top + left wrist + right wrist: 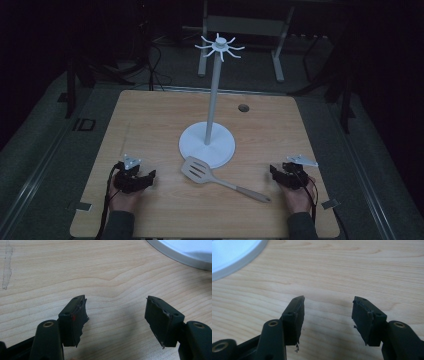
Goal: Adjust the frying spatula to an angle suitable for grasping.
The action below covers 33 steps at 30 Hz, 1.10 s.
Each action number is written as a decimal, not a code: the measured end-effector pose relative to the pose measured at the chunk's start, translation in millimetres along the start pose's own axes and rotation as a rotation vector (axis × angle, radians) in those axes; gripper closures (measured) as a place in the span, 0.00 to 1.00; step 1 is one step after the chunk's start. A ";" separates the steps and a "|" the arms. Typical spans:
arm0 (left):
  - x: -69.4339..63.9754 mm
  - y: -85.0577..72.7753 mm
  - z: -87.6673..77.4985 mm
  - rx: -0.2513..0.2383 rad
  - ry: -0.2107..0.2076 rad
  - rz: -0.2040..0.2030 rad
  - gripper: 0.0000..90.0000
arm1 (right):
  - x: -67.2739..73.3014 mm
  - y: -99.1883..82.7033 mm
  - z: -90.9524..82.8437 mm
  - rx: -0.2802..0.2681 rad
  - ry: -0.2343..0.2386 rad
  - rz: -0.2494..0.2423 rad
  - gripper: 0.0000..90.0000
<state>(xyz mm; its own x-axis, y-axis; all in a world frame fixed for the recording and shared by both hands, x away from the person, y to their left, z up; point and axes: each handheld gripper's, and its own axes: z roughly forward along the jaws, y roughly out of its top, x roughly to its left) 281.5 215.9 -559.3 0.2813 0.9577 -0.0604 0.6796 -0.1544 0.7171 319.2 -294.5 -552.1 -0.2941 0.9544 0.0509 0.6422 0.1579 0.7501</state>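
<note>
Both grippers, left (134,179) and right (289,176), fingers wide apart and empty, flanking spatula (200,171) on table (150,120)

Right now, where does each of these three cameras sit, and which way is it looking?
High view: above the person's side, looking forward and down on the wooden table, spatula and hook stand; forearms, left gripper and right gripper show.
Left gripper view: on the left gripper, looking along its open jaws over bare wood.
Right gripper view: on the right gripper, the same.
Both gripper views share the stand's white base at a top corner.
</note>
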 end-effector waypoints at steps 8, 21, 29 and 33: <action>-0.7 -0.7 -0.9 -0.002 0.001 -0.001 0.38 | 18.3 5.4 -30.2 -0.028 0.059 -0.120 0.65; -1.2 -0.9 -0.3 0.000 0.002 0.003 0.38 | 26.7 -26.3 -65.7 0.014 0.228 -0.150 0.96; -1.6 -0.9 0.1 0.003 0.002 0.003 0.38 | 38.3 -60.6 -76.6 0.101 0.266 -0.180 1.00; -2.1 -0.9 0.0 0.002 0.001 0.004 0.38 | 42.1 -66.8 -75.5 0.125 0.233 -0.197 1.00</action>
<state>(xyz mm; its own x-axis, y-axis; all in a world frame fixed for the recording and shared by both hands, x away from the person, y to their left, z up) 280.3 214.0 -559.9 0.2836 0.9573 -0.0569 0.6796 -0.1587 0.7162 210.4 -284.0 -550.3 -0.5656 0.8214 0.0731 0.6346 0.3769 0.6747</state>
